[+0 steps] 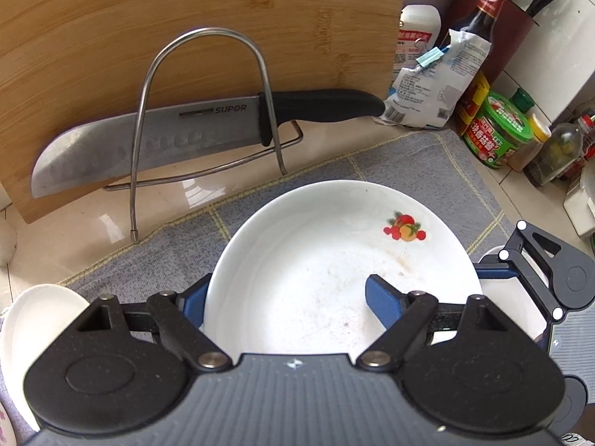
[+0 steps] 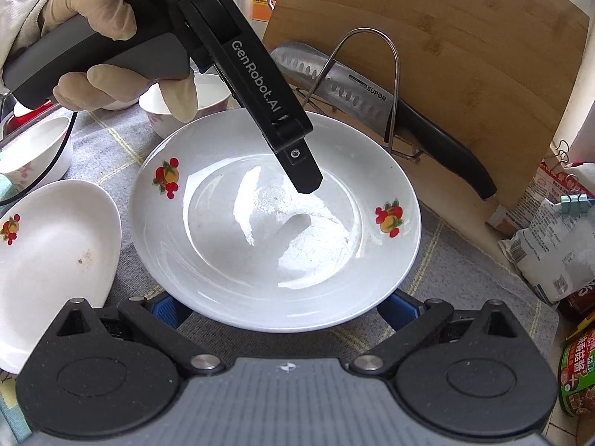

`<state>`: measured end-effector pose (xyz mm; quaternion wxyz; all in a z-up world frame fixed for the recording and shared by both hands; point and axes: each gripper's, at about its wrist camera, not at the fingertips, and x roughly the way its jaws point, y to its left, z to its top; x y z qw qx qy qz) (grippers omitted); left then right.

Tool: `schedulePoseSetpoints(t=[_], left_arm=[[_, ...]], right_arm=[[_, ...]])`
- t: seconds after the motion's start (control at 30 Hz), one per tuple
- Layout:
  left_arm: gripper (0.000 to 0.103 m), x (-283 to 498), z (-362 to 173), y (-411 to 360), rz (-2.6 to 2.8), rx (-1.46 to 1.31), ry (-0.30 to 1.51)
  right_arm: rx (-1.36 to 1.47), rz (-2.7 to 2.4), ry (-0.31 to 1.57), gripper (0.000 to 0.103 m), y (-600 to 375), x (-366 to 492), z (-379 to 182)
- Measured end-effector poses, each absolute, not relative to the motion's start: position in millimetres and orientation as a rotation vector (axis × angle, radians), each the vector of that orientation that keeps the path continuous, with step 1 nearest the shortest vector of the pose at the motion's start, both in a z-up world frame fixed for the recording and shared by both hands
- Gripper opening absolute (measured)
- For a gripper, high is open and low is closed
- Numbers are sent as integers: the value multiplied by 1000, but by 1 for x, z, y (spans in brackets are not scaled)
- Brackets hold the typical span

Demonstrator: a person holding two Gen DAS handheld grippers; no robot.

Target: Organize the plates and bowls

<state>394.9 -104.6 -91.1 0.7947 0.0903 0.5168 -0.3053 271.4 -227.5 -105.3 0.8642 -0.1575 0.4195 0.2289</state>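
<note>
**Left gripper over plate, nothing clearly clamped**

Going left to right, the right wrist view had two small bowls [image 2: 35,148] at the mat's far-left edge and a second plate [image 2: 55,256] just beside the fruit-print plate [image 2: 277,219] mid-mat [image 2: 446,271]. Left gripper [image 1: 286,297] was half open, rim between its fingers; grip on plate: can't tell. Right gripper [image 2: 277,310] sat at the plate's near edge, blue pads wide apart, open. Knife [image 1: 148,141] stood in the wire rack against the cutting board [image 1: 186,18].
</note>
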Motion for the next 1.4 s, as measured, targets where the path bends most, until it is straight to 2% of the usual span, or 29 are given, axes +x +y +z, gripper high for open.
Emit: schedulePoseSetpoints(t=[0.7, 1.4], left_arm=[[84, 363, -75, -119, -707, 236, 1087], [84, 325, -75, -178, -880, 322, 1092]], right_arm=[[-309, 415, 855, 103, -238, 249, -89], [-232, 218, 858, 103, -269, 188, -79]])
